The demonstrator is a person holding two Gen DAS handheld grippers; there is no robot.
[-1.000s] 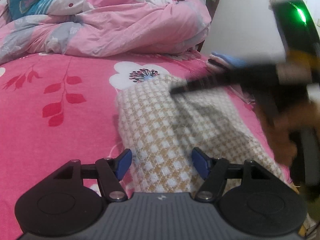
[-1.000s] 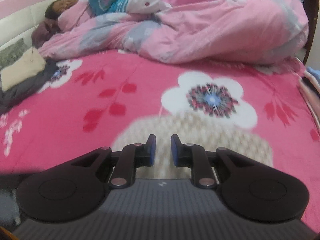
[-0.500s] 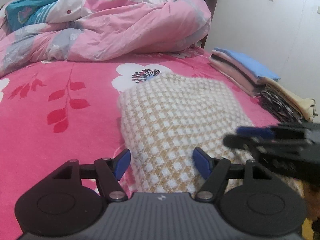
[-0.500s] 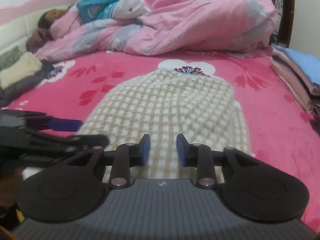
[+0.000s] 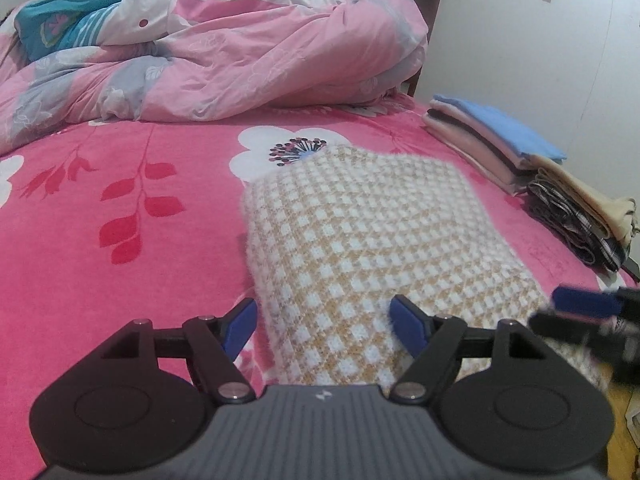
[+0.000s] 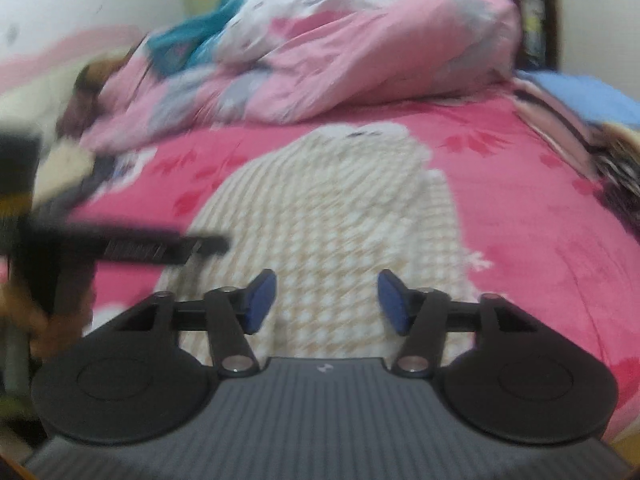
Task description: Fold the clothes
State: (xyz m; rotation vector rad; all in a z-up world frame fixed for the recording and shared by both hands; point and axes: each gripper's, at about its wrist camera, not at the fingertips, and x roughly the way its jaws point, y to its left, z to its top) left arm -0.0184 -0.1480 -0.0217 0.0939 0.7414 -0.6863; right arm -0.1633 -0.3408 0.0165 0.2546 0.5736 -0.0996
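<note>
Now your folded tan-and-white checked knit garment [image 5: 372, 236] lies flat on the pink flowered bedspread [image 5: 120, 184], left of the stack of folded clothes [image 5: 500, 148] at the bed's right edge. Your left gripper [image 5: 324, 322] stands apart over its near left corner; your right gripper [image 6: 326, 304] has just been opening, nothing clamped.

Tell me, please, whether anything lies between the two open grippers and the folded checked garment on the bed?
Nothing visible does. The checked garment lies directly ahead of the left gripper and the right gripper, both open, with only pink bedsheet around it.
</note>
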